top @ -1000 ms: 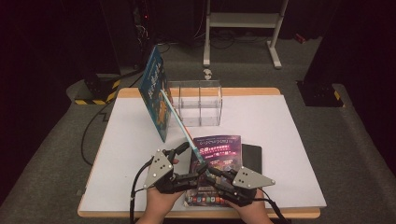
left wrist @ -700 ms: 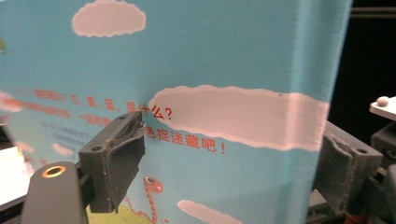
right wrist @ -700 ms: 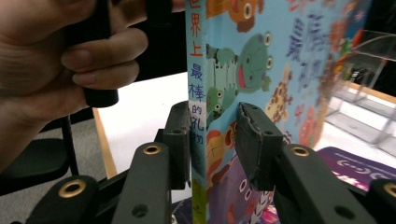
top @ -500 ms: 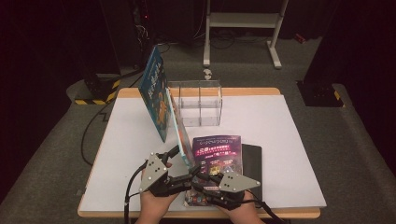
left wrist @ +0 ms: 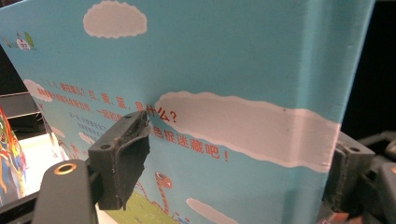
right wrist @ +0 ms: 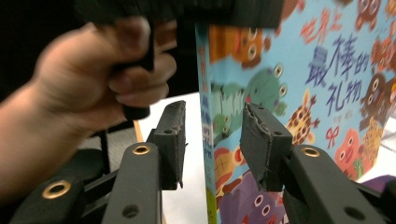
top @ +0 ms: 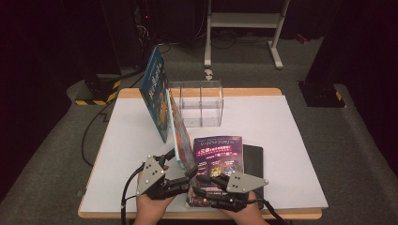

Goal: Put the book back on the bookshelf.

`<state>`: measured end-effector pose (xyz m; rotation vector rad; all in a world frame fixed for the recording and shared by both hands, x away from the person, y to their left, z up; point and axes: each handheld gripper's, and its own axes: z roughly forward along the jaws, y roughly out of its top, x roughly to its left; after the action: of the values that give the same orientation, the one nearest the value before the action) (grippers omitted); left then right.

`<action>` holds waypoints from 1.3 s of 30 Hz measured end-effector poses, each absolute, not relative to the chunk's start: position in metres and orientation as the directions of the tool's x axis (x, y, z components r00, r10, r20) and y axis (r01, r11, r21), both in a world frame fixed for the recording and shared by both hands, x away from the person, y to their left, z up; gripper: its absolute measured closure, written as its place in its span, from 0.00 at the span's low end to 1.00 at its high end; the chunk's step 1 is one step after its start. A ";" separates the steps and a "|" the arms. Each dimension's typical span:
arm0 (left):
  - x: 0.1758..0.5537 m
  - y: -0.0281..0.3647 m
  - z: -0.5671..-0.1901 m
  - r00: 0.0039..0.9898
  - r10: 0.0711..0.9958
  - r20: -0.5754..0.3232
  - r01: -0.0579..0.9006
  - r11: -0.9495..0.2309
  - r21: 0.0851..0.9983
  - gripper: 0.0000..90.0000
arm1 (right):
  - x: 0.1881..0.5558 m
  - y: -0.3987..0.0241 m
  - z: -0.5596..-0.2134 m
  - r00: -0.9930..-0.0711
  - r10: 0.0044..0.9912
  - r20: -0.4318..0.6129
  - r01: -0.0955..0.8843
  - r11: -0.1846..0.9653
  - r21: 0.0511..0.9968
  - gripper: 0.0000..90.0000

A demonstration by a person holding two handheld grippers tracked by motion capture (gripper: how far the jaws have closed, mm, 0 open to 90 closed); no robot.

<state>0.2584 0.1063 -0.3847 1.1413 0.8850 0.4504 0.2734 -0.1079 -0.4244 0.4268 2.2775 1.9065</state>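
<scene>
A thin picture book [top: 180, 133] stands tilted on its lower corner near the table's front edge. Its blue back cover [left wrist: 224, 60] has white clouds; its front cover [right wrist: 327, 84] shows cartoon monsters. My left gripper [top: 177, 161] [left wrist: 236, 163] is shut on the book, one pad [left wrist: 123, 156] flat on the back cover, and its jaws have just been closing a little. My right gripper [top: 195, 180] [right wrist: 215, 140] straddles the spine edge. Its jaws have just been opening, and gaps show between the pads [right wrist: 170, 140] and the book.
A larger blue book [top: 157, 91] stands upright left of a clear acrylic organizer [top: 199, 103] at the table's back. A purple booklet [top: 218, 152] lies flat beside a black flat object [top: 253, 159]. White sheet [top: 281, 140] covers the table. A hand [right wrist: 102, 79] grips the left gripper's handle.
Both hands and the tilted book stay nearly where they were. Nothing else on the table has moved.
</scene>
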 end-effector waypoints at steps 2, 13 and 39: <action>0.258 0.107 -0.385 0.597 0.712 -0.370 0.119 0.377 0.919 0.24 | 0.275 -0.117 -0.420 -0.947 0.311 0.082 0.128 0.131 0.983 0.65; 0.255 0.111 -0.385 0.597 0.722 -0.351 0.123 0.350 0.929 0.26 | 0.320 -0.195 -0.435 -0.706 0.708 -0.011 0.158 0.173 0.972 0.54; 0.237 0.150 -0.378 0.451 0.856 -0.250 -0.015 0.288 0.958 0.84 | 0.335 -0.224 -0.459 -0.634 0.763 0.127 0.278 0.071 0.958 0.56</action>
<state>0.2373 0.1498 -0.3782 1.1313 0.9325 0.7114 0.3354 -0.2244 -0.4588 1.0316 1.9446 1.5864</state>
